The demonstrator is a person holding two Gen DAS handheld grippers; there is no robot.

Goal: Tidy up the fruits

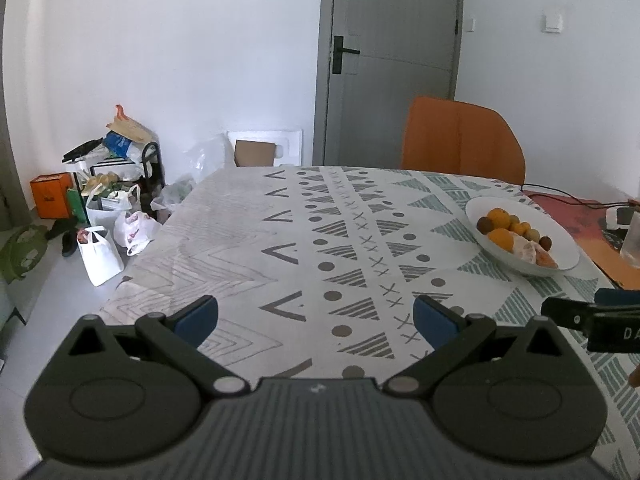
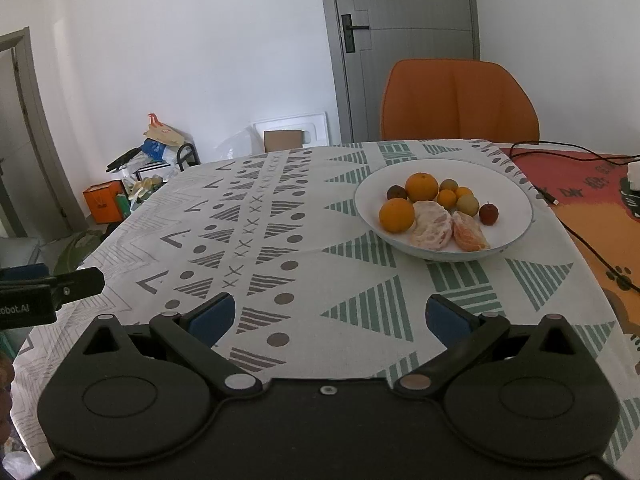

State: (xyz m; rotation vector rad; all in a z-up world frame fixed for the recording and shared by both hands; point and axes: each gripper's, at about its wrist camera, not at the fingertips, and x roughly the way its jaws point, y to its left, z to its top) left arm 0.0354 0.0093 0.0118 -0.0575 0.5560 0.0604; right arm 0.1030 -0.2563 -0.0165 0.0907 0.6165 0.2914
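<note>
Left wrist view: my left gripper (image 1: 316,322) hangs over the patterned tablecloth (image 1: 280,240), jaws spread wide, nothing between them. The white bowl (image 1: 476,208) of fruits (image 1: 508,228) sits well off to the right on the cloth. An orange chair (image 1: 464,140) stands at the far edge, with a grey door (image 1: 392,60) behind it. Bags (image 1: 108,248) and clutter lie on the floor by the white wall. My right gripper's tip (image 1: 576,314) pokes in at the right edge.

Right wrist view: my right gripper (image 2: 330,318) is also wide open and empty, above the cloth. The bowl (image 2: 368,188) lies ahead and slightly right: whole oranges (image 2: 397,215), peeled citrus (image 2: 432,230), small round fruits (image 2: 489,213). A black cable (image 2: 592,248) crosses the orange mat (image 2: 580,184) just beside it.
</note>
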